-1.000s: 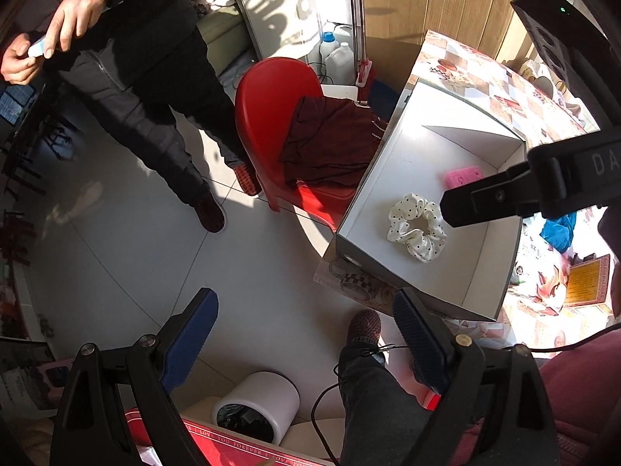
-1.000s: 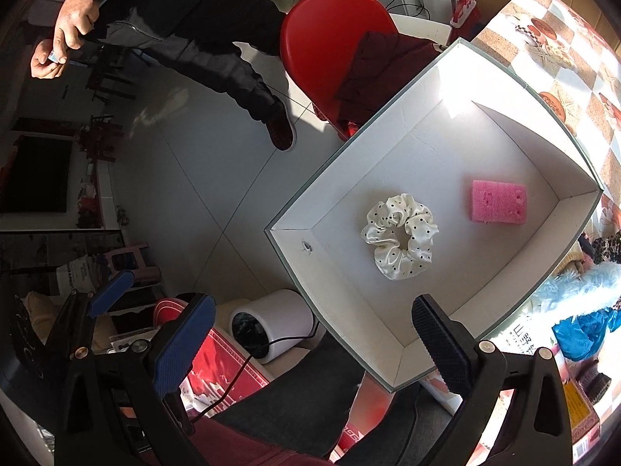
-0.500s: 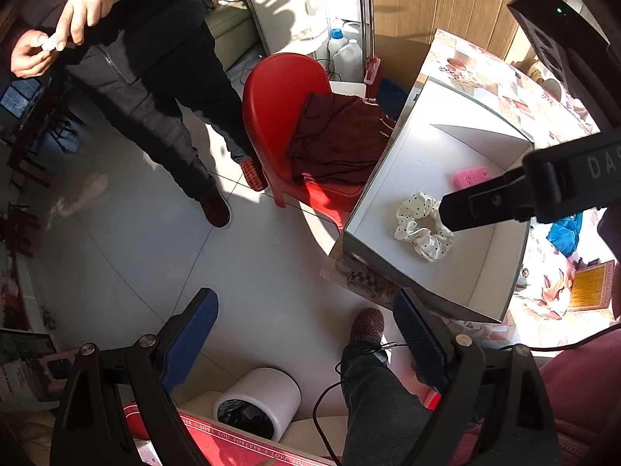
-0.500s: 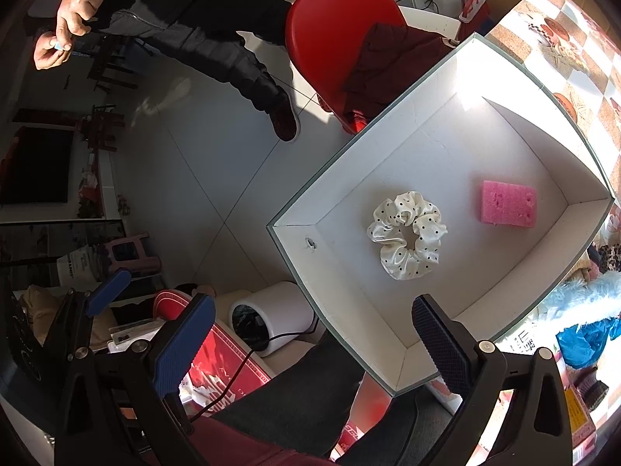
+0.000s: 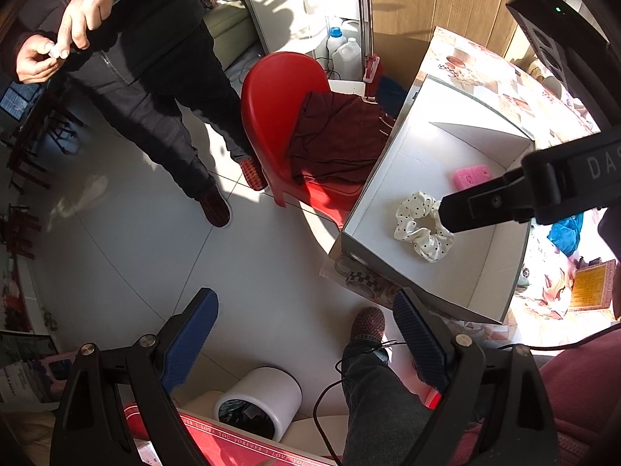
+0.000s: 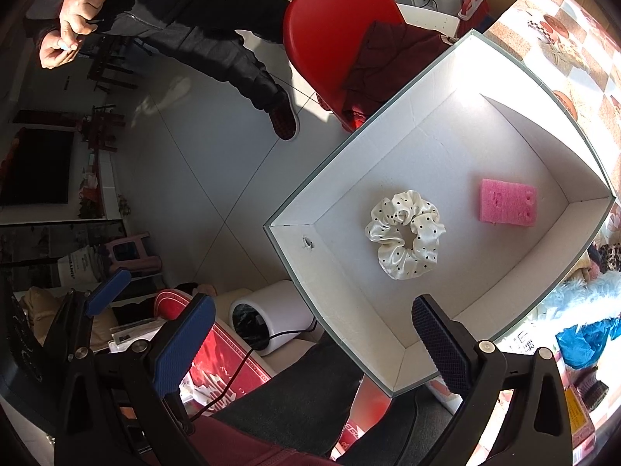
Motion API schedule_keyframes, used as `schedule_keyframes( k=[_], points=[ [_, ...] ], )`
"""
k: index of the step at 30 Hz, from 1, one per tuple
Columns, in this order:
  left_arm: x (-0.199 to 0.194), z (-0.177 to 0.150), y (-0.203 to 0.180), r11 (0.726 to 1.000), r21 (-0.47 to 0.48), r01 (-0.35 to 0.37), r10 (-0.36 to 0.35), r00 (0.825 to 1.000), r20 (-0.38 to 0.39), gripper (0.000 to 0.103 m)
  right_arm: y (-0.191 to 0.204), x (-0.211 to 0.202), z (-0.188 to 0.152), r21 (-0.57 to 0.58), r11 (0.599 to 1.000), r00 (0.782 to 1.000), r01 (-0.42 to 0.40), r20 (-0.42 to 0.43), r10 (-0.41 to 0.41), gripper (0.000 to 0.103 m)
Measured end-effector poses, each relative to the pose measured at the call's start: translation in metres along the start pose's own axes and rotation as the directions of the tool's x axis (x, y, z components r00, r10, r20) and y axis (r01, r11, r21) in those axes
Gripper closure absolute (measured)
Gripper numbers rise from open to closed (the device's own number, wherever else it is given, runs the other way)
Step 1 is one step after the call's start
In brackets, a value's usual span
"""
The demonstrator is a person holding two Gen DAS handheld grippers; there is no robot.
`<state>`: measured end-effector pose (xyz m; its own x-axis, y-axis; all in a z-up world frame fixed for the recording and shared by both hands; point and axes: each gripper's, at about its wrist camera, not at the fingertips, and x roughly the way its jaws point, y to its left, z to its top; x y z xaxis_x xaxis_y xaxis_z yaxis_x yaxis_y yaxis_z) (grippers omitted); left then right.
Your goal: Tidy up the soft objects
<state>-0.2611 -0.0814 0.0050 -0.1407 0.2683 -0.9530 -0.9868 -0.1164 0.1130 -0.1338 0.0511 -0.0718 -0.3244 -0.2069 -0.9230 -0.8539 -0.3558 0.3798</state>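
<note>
Cream satin scrunchie (image 6: pixel 405 244) with black polka dots. Pink sponge (image 6: pixel 508 202). White box (image 6: pixel 438 147), grey-green rim. Red chair (image 5: pixel 279 97) under maroon cloth (image 5: pixel 337 136). Blue finger pads (image 6: pixel 182 345). Checked picture-print tablecloth (image 6: pixel 559 27). White bin (image 5: pixel 264 396).

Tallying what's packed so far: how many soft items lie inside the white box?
2: a polka-dot scrunchie near the box middle, a pink sponge toward its far end.
</note>
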Motion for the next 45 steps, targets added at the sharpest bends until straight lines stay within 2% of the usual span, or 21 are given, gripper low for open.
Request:
schedule_keyframes(
  k=[31,45],
  points=[
    [0.001,0.002,0.000,1.000,0.008,0.002,-0.002,1.000,-0.008,0.009,-0.003,-0.001,-0.002,0.014,1.000,1.000,-0.004,0.004,0.004,0.001],
    [0.000,0.007,-0.011,0.999,0.050,0.011,-0.011,1.000,0.001,0.010,-0.011,-0.006,-0.006,0.038,0.999,1.000,-0.005,0.025,0.004,0.001]
  ],
)
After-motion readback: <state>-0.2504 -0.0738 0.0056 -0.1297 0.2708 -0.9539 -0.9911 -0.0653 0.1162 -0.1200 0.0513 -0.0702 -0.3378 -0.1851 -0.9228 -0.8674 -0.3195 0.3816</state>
